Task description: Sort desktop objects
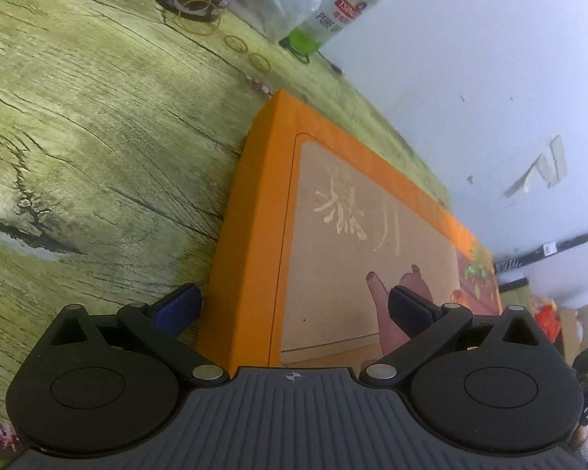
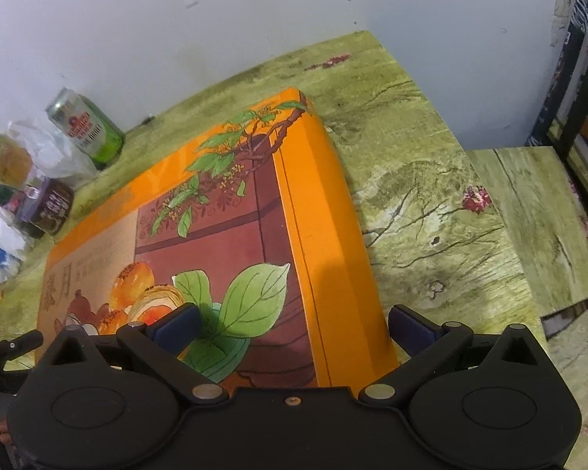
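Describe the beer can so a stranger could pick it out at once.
Start at the big orange gift box lying flat on the wood-print table, then look past its far left corner to the white wall. The beer can stands there upright beside a crumpled clear plastic bag. It alone is metal: silver top, white band with red logo, green base.
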`<state>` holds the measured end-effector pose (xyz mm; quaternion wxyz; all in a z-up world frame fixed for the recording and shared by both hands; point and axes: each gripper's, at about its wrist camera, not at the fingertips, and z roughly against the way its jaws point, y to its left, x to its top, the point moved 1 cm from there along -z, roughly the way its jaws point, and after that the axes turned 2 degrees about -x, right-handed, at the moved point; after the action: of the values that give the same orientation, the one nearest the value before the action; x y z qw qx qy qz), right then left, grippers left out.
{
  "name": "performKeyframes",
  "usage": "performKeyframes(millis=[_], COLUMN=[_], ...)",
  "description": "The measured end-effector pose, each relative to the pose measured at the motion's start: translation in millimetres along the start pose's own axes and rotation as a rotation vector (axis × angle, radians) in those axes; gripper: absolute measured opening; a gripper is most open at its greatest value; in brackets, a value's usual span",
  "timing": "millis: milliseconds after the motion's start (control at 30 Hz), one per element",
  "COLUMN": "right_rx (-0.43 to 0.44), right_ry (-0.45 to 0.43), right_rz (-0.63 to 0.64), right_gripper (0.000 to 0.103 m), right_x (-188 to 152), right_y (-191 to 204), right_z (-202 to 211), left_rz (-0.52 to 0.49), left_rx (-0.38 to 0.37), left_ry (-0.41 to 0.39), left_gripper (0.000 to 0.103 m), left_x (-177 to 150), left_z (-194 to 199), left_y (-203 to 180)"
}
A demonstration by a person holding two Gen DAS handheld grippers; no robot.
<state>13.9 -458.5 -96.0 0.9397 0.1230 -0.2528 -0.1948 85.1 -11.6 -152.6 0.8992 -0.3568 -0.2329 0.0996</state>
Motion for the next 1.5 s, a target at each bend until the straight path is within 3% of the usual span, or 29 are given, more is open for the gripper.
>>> performKeyframes(millis=[200,300,567,900,1200,1500], right_rx=[0.070,0.104,0.163,0.149,0.155,0.155], right_ry=[-0.039,-0.044,-0.111,-0.200,-0.234,-0.263], right_rz=[0.016,-0.006,0.002,0.073,0.091,0.129], right_gripper=[0.103,0.103,0.102,0.100,0.097,0.097], right_x=[1.0,2.5,-2.3,-13.0,-17.9,-10.6], right_y=[-7.5,-13.5,-19.2,-12.4,-11.2,-2.4], right_z=[-4.1,-6.4,-2.5,5.4,13.6,21.9], left_rz=[0.131,0.143,0.030,-0.063,-0.155,-0.168], left_rx=[-0.051,-0.048,0.039,0.114,0.145,0.148], left_ry=[0.057,0.065,0.089,0.068,-0.013,-0.049], left_gripper=[0.102,0.101,0.100,0.097,0.096,0.097], left_x=[7.2,9.2,7.1,4.7,3.4,4.7], left_z=[-4.2,-5.1,-10.6,-5.8,15.5,24.2], left_y=[12.7,12.9,-10.6,-37.1,-60.1,-66.4])
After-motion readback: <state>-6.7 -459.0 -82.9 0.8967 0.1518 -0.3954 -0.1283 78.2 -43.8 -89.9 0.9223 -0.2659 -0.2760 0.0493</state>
